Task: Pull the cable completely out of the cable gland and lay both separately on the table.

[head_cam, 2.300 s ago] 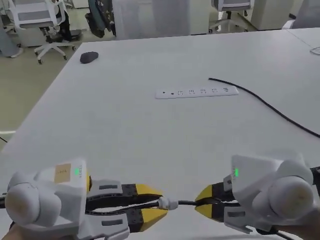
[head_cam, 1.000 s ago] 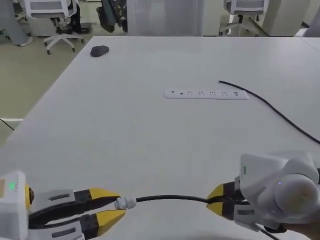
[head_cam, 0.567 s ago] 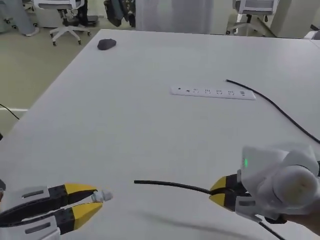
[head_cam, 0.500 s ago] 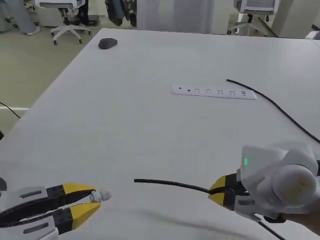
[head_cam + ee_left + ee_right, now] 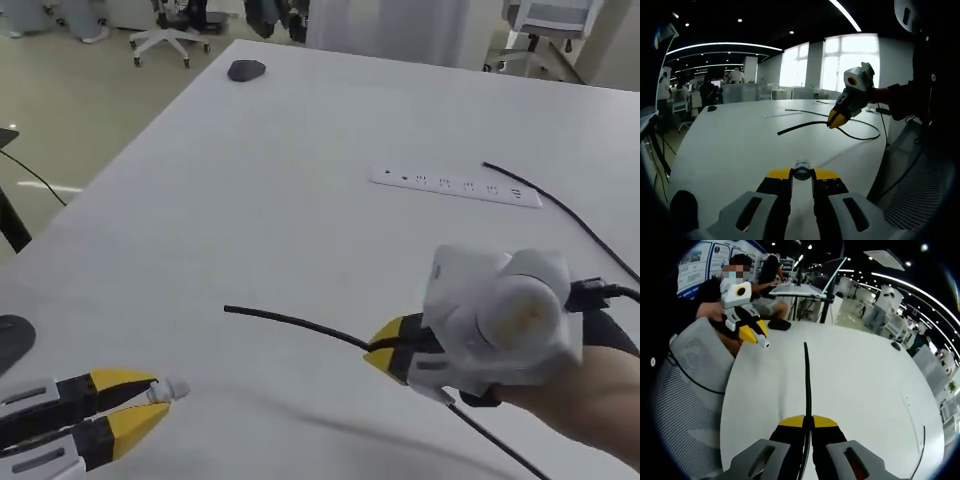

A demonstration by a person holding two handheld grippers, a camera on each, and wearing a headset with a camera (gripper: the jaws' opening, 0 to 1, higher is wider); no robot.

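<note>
Protruding from left fingers (image 5: 112, 381), gland (image 5: 168, 389), right fingers (image 5: 398, 363), cable (image 5: 290, 321)

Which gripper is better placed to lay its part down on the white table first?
Probably left. The left gripper holds the small white cable gland low over the white table; the right gripper holds the black cable raised higher.

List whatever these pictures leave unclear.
1. Detail of the cable gland: too small in the head view, mostly hidden between the jaws of the left tool in the left gripper view.
2. Rear end of the cable: passes behind the right tool and is cut off by the head view's bottom edge.
3. Markings on the power strip: too small in the head view.
</note>
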